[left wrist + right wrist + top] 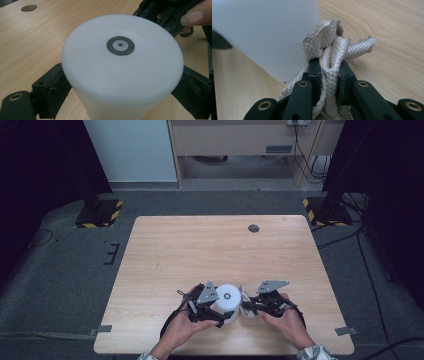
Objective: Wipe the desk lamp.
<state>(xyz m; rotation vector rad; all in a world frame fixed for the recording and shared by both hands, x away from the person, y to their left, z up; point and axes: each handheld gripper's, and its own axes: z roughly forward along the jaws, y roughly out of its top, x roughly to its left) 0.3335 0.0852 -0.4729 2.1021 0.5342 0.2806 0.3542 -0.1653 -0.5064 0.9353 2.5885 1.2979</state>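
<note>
One white, matte plastic cylinder (227, 303) stood near the close edge of the light wooden table (210, 245), clamped between the left gripper's (212, 306) jaws. Just to its right, the right gripper (248, 309) had its jaws closed on one bunched beige quilted cloth (332, 53), which touched the cylinder's side.

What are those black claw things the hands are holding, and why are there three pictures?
A person holds a black two-jaw gripper in each hand, like big tongs. One camera looks down from above on the pale wooden table. Two more cameras ride on the grippers, looking along their jaws. The left gripper squeezes a white, round, smooth cylinder with a small grey ring on top. The right gripper pinches a beige quilted cloth, bunched up right beside the cylinder.
</note>
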